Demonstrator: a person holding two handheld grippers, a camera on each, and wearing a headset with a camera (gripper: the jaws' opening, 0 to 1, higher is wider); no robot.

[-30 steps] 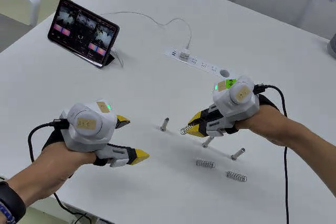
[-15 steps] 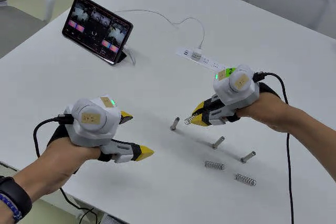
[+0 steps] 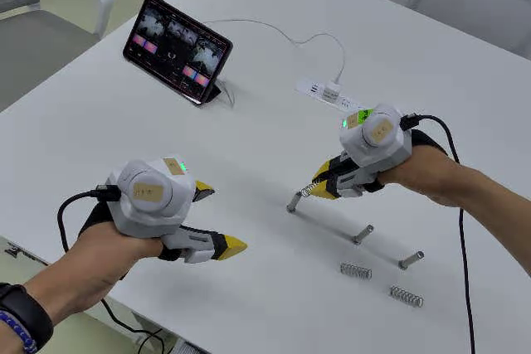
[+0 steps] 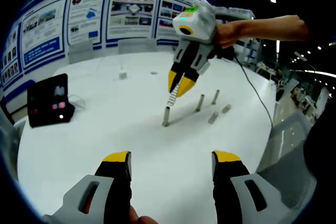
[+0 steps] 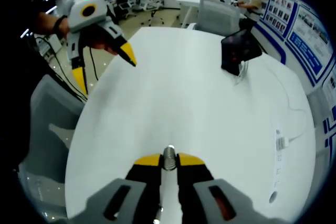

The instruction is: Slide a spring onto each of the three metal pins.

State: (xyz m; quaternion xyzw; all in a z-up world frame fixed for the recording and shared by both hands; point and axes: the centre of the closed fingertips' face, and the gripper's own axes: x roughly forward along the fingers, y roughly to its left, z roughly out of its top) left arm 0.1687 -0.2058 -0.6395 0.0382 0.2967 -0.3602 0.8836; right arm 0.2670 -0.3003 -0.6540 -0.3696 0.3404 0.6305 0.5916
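The right gripper [image 3: 320,189] is clamped on a spring [image 3: 309,191], which sticks out past its yellow tips toward the first pin [image 3: 293,202], the leftmost of three standing on the white table [image 3: 249,134]. From the head view the spring looks nearly level, and its free end is just beside the pin's top. The left gripper view faces the scene side-on: there the spring hangs down from the tips and its lower end meets the top of the pin, though whether it has gone over the pin I cannot tell. The right gripper view looks along the closed jaws at the spring's round end, pinched between them.

In the head view the second pin [image 3: 362,234] and the third pin [image 3: 411,260] stand bare to the right, with one loose spring [image 3: 356,270] lying near the second and the other loose spring [image 3: 406,296] near the third.

The left gripper [image 3: 217,217] hovers well apart from the pins with its jaws spread and nothing between them, as its own view confirms. A tablet [image 3: 177,49] and a power strip [image 3: 328,93] sit at the far side of the table
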